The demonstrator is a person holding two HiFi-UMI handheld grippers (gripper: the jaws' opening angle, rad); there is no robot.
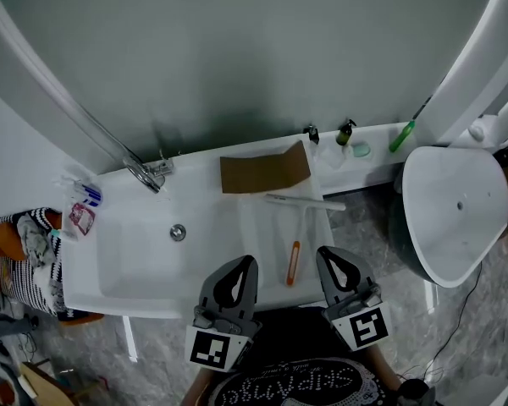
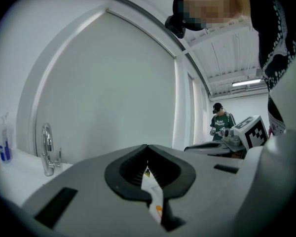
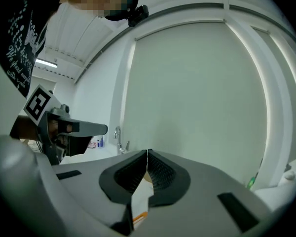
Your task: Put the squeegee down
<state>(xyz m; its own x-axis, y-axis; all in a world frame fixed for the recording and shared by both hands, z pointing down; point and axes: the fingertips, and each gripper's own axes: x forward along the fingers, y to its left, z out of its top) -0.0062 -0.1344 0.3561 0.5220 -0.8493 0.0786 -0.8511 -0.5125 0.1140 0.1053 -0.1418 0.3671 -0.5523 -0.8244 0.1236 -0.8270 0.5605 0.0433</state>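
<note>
In the sink's [image 1: 127, 269] right half lies 1 squeegee [image 1: 297, 231]

We find ourselves in a bathroom: a white washbasin [image 1: 127, 260] with a chrome faucet [image 1: 146, 174] and drain [image 1: 178, 232], a pump bottle [image 1: 345, 132] and a green toothbrush [image 1: 401, 136] on the ledge behind, and a grey marbled floor [image 1: 152, 353]. Past its wall we see a hall ceiling with a strip light [image 2: 246, 83], which points to a mock-up room.
</note>
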